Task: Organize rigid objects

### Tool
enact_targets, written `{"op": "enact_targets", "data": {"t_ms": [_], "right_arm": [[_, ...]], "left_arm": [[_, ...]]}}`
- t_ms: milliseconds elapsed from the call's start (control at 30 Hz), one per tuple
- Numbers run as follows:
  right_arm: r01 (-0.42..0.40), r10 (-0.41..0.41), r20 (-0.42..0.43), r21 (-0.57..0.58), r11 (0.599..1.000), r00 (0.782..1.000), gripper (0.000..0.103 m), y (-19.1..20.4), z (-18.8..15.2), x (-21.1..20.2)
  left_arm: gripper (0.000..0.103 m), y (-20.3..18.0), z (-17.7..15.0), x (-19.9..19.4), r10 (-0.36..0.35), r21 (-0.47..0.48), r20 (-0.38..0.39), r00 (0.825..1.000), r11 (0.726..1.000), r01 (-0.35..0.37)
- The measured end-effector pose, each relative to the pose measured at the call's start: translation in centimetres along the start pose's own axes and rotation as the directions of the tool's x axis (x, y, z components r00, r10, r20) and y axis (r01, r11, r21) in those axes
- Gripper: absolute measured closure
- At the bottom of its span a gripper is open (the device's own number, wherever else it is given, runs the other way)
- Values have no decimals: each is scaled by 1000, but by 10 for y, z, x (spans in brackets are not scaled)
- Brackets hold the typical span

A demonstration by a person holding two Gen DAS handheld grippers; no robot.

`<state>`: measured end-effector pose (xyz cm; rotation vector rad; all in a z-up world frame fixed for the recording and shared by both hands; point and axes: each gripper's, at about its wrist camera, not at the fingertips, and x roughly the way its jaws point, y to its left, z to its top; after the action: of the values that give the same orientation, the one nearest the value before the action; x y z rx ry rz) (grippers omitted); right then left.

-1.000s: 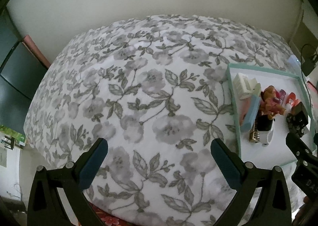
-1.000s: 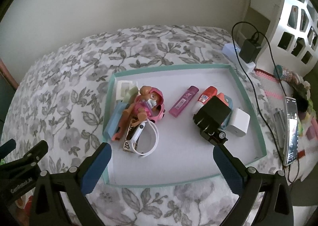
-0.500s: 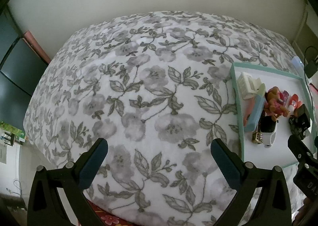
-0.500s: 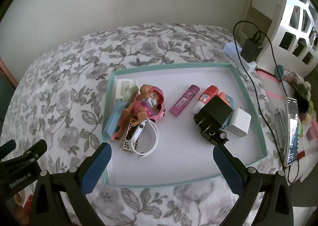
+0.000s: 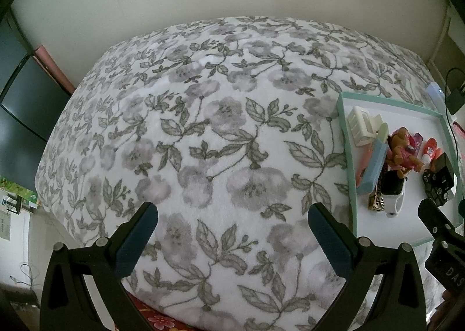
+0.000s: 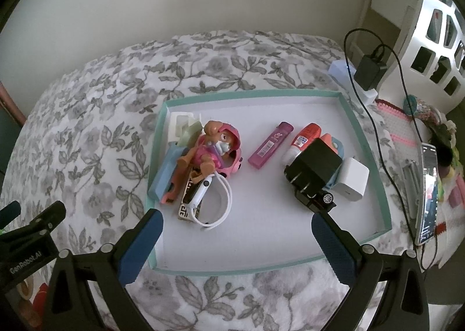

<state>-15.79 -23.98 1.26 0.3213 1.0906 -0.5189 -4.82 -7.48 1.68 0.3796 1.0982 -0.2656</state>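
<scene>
In the left view, my left gripper [image 5: 232,232] was spread wide and held nothing, over the flowery blanket [image 5: 203,133]. The tray [image 5: 347,139] sat at the right edge of the frame.

In the right view, my right gripper [image 6: 237,240] was spread wide too, empty, low in the frame by the tray [image 6: 375,174]. The pink toy pup [image 6: 216,150], white watch [image 6: 213,200], purple tube [image 6: 270,146] and black plug [image 6: 314,168] all lay inside it. I could not tell if I was sorting them or done.

A floral-covered bed [image 6: 87,139] carries a teal-rimmed tray [image 6: 375,182].
</scene>
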Motion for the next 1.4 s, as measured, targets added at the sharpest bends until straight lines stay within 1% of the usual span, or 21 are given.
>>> {"op": "enact_targets", "data": {"t_ms": [1400], "right_arm": [[1,-1,-5,-6,1000,1000,0,2,0,1]], "left_arm": [[0,0,-1,-2,-7,2,5,1000,1000,7]]}}
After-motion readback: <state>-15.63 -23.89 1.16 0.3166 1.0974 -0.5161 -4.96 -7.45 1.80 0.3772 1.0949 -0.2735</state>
